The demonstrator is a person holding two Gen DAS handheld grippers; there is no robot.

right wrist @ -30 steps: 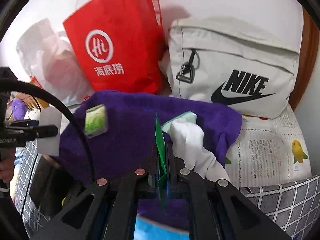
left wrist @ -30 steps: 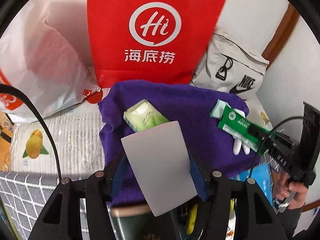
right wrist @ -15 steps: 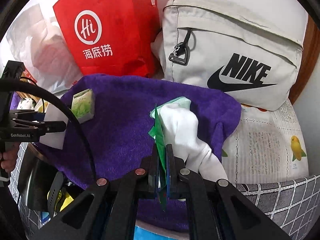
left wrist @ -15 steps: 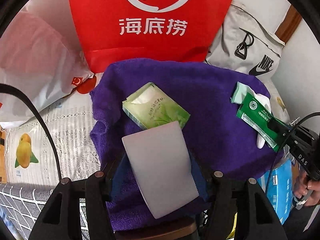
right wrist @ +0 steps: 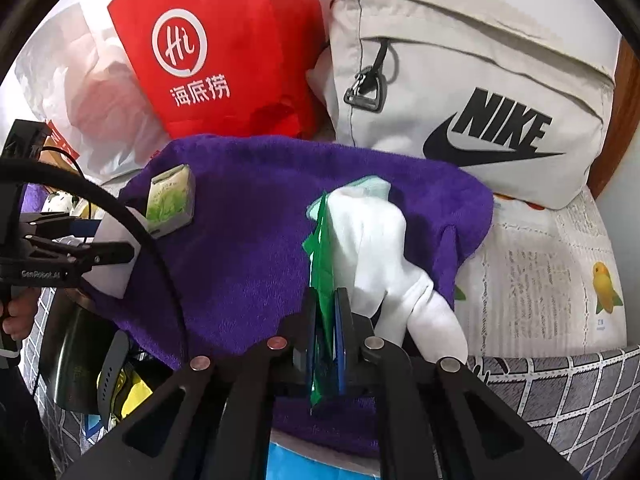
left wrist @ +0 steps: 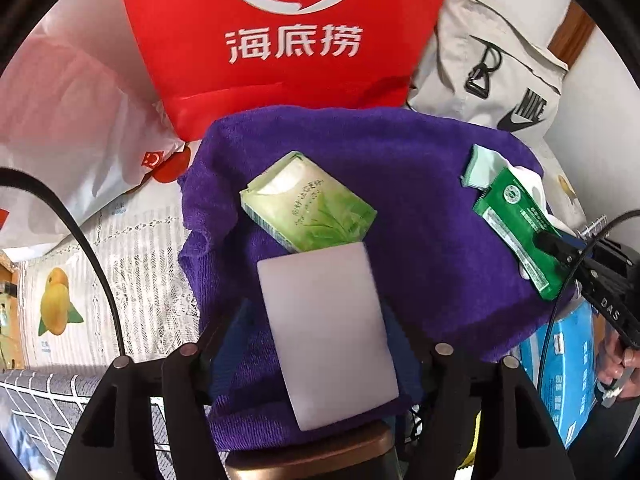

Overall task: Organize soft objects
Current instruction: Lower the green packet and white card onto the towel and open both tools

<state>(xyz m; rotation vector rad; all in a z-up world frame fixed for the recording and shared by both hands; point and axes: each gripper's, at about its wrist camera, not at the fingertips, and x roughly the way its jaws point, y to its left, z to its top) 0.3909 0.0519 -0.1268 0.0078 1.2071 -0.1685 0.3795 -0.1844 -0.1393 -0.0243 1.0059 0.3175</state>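
A purple towel (left wrist: 420, 200) (right wrist: 248, 240) is spread out, with a green tissue pack (left wrist: 308, 204) (right wrist: 170, 200) lying on it. My left gripper (left wrist: 320, 312) points down over the towel's near edge. Its jaws are opening, and a flat white pad (left wrist: 326, 332) (right wrist: 116, 240) lies between them with gaps at both sides. My right gripper (right wrist: 326, 296) is shut on a green packet (right wrist: 322, 264) (left wrist: 516, 224) standing on edge, its jaws just easing apart. Beside the packet a white sock (right wrist: 380, 248) lies on a mint cloth (left wrist: 480, 164).
A red paper bag (left wrist: 280, 40), a grey Nike bag (right wrist: 480, 100) and a white plastic bag (left wrist: 72, 100) stand behind the towel. A fruit-print cover (right wrist: 560, 260) lies around it. A blue box (left wrist: 572, 380) and a checked grey cloth (right wrist: 560, 392) are nearer.
My left gripper has come down closer to the towel with the white pad, and its jaws have widened off the pad's sides. The right gripper still has the green packet between its pads.
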